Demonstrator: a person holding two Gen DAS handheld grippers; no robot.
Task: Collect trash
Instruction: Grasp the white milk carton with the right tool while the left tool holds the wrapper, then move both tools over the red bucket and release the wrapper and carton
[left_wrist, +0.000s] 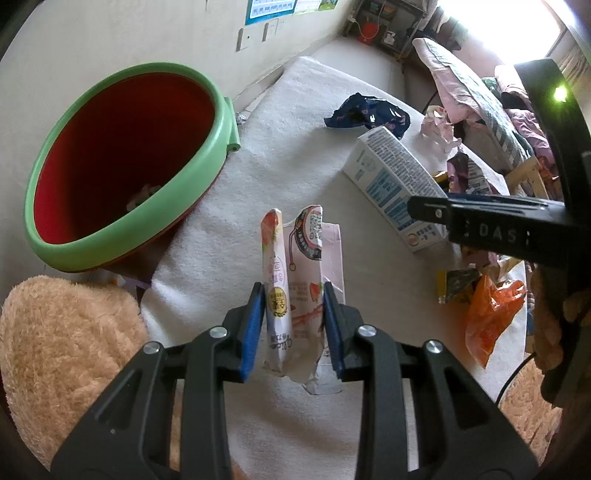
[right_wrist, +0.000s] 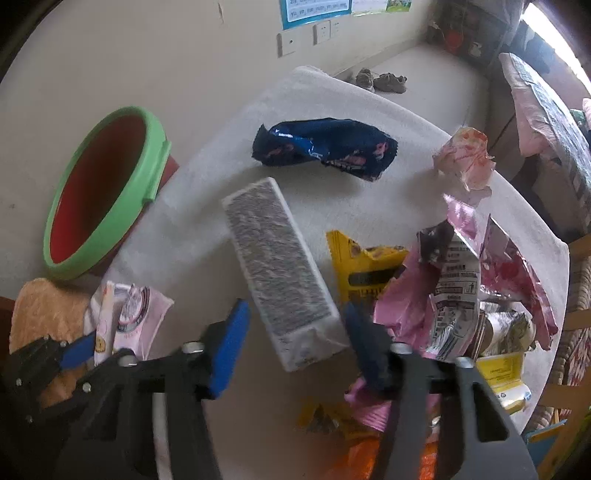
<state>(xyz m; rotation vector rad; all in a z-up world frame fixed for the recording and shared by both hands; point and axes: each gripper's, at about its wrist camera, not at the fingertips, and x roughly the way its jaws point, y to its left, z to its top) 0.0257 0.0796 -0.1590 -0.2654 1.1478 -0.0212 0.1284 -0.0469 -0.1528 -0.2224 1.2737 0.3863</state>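
My left gripper is shut on a pink strawberry snack wrapper and holds it above the white cloth; the wrapper also shows in the right wrist view. The red bin with a green rim stands tilted to the upper left, also in the right wrist view. My right gripper is open, its blue pads on either side of a white and blue carton, apart from it. The carton lies flat in the left wrist view.
A white cloth covers the table. On it lie a dark blue wrapper, a crumpled pink paper, yellow wrappers, pink foil bags and an orange bag. A tan fluffy cushion sits at lower left.
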